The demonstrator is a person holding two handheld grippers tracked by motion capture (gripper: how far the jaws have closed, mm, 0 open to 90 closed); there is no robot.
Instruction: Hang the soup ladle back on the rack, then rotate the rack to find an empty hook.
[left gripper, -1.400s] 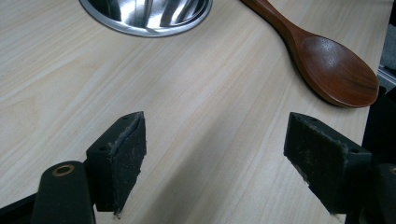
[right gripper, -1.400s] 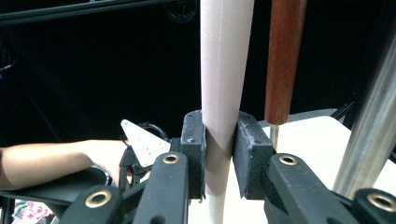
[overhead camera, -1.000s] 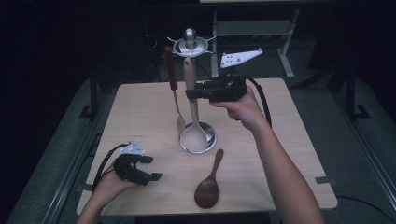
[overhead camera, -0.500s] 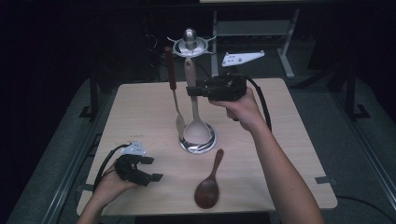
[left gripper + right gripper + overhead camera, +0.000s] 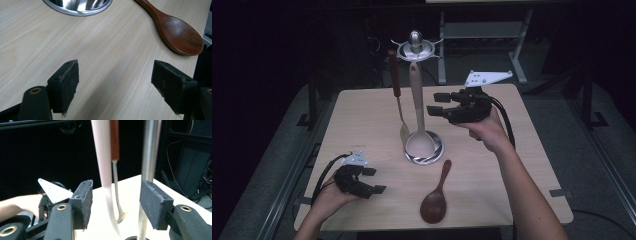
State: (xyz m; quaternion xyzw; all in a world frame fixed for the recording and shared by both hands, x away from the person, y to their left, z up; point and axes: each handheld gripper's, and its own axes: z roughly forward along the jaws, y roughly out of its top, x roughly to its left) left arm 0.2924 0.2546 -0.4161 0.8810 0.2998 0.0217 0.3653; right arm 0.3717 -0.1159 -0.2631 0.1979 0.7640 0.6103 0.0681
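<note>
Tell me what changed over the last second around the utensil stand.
The right gripper let go of the pale ladle: its jaws have just been opening and it backed off to the right, nothing between the pads. The ladle now hangs free on the stand. The left gripper, the brown-handled utensil and the wooden spoon stayed put.

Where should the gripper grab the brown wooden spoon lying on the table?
Probably the brown wooden spoon is best taken by its slim handle, around the middle. It lies flat with its wide bowl toward the person and its handle pointing at the stand's base. Come down from above, jaws either side of the handle; the bowl looks too broad.
</note>
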